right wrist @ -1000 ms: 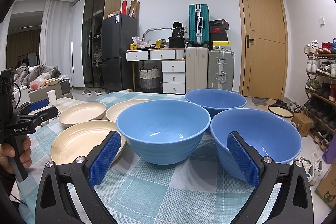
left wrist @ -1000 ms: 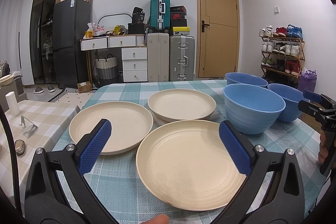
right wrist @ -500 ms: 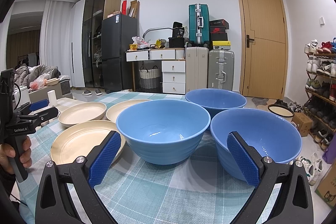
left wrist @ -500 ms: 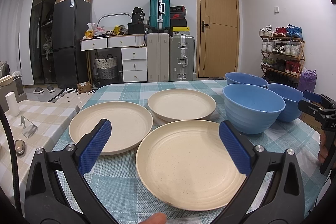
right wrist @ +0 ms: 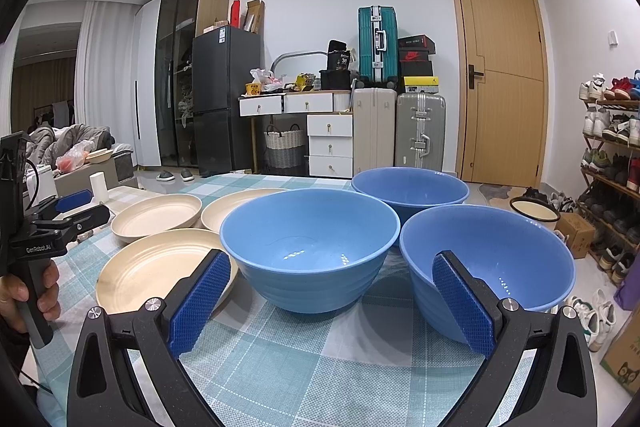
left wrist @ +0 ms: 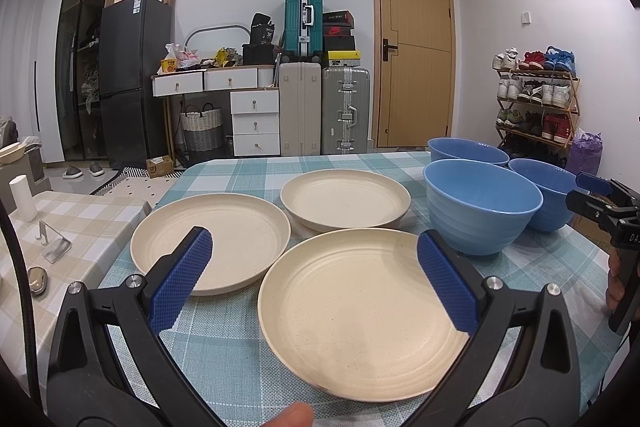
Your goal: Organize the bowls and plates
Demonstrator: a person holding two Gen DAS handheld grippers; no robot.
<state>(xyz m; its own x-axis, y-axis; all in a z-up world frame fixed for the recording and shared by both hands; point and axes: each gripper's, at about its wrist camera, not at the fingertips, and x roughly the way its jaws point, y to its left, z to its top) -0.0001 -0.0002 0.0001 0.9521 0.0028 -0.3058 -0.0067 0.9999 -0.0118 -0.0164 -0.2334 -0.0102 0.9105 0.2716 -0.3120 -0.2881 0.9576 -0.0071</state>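
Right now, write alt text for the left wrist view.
Open left gripper hovers over the nearest of three cream plates on a checked tablecloth. Three blue bowls sit to the right, where the right gripper shows at the edge.

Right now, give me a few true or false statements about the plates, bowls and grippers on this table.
1. Three cream plates lie on the table. True.
2. The plates are stacked. False: they lie separately, side by side.
3. Three blue bowls stand upright. True.
4. The left gripper holds a plate. False: it is open, holding nothing.
5. The right gripper is open. True.
6. One bowl sits on a plate. False: all stand on the cloth.
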